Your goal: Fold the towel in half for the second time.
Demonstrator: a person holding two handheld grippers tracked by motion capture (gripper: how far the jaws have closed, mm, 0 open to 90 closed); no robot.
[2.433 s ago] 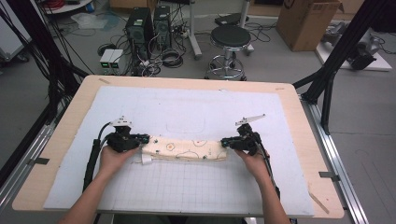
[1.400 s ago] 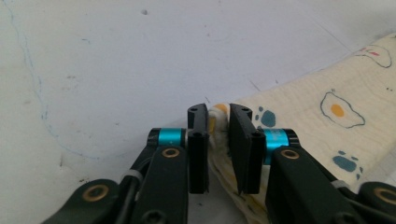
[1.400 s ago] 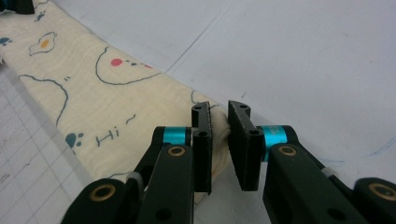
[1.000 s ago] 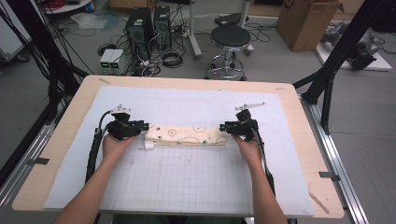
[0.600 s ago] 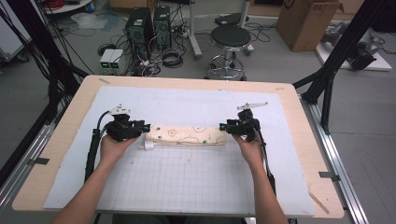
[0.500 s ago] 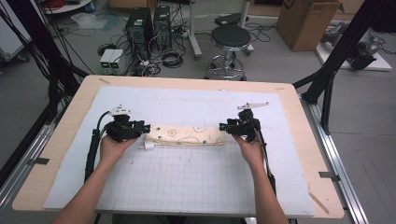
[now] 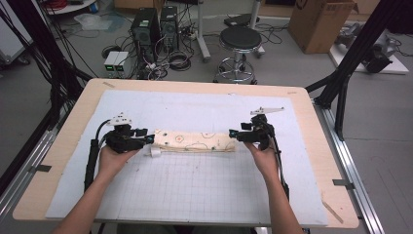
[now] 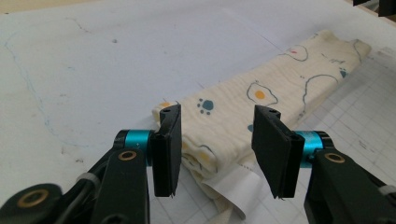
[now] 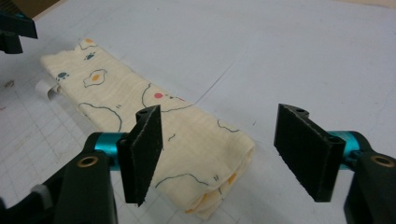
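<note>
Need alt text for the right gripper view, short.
The right tool hangs with its two black jaws open over the near end of a folded cream cloth printed with fried eggs and paw prints; the pads are not touching it. The cloth lies flat on a pale gridded mat, a white tag sticking out at its far end.

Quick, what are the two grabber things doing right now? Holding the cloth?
Left hand-held gripper: open, jaws just been opening, the folded cloth end between them, not pinched.
Right hand-held gripper: open, jaws just been opening, holding nothing.
</note>
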